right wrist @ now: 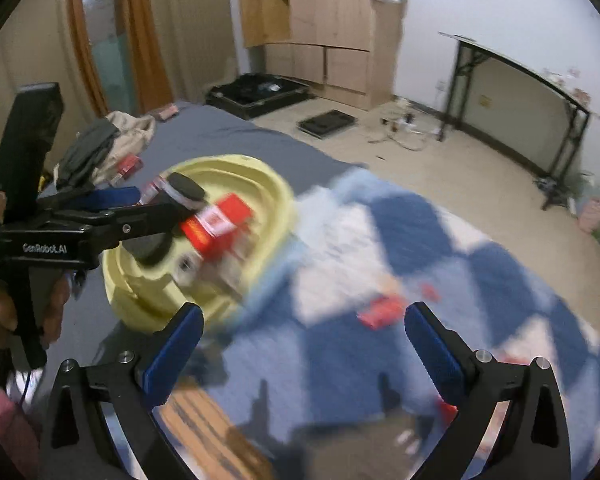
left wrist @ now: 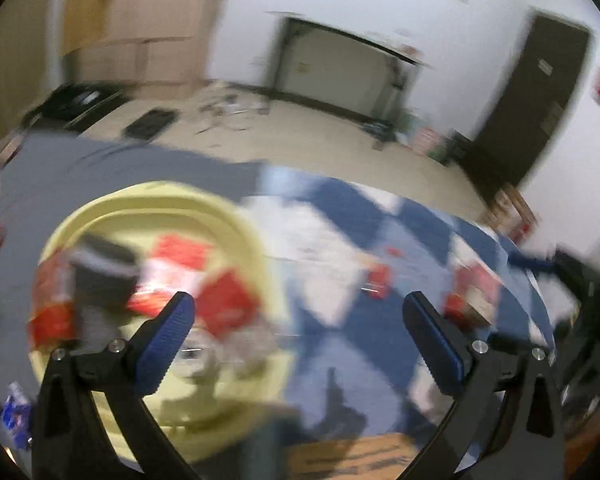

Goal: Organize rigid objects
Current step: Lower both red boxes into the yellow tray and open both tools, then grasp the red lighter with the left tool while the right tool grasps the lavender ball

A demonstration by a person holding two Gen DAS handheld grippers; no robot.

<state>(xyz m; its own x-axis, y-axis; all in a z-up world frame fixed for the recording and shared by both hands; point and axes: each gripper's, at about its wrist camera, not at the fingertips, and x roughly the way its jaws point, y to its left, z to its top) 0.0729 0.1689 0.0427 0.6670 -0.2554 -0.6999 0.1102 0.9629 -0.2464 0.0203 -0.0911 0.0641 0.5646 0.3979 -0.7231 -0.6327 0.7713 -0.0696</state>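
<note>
The left hand-held gripper (left wrist: 298, 308) and the right hand-held gripper (right wrist: 304, 318) were both seen released, jaws spread wide with nothing between them. A pale yellow round plastic basin (right wrist: 276, 196) was set on the grey bed sheet (right wrist: 228, 132), beside a blue-and-white checked blanket (right wrist: 440, 248). Red boxes (right wrist: 228, 220) and a dark round jar (right wrist: 184, 188) lay inside the basin. One small red box (right wrist: 382, 310) was left on the blanket, apart from the basin.

A basin (right wrist: 278, 196) sits on the bed (right wrist: 236, 132), left of the blanket (right wrist: 420, 248). Boxes (right wrist: 220, 224) lie in the basin; another box (right wrist: 382, 310) lies on the blanket.
</note>
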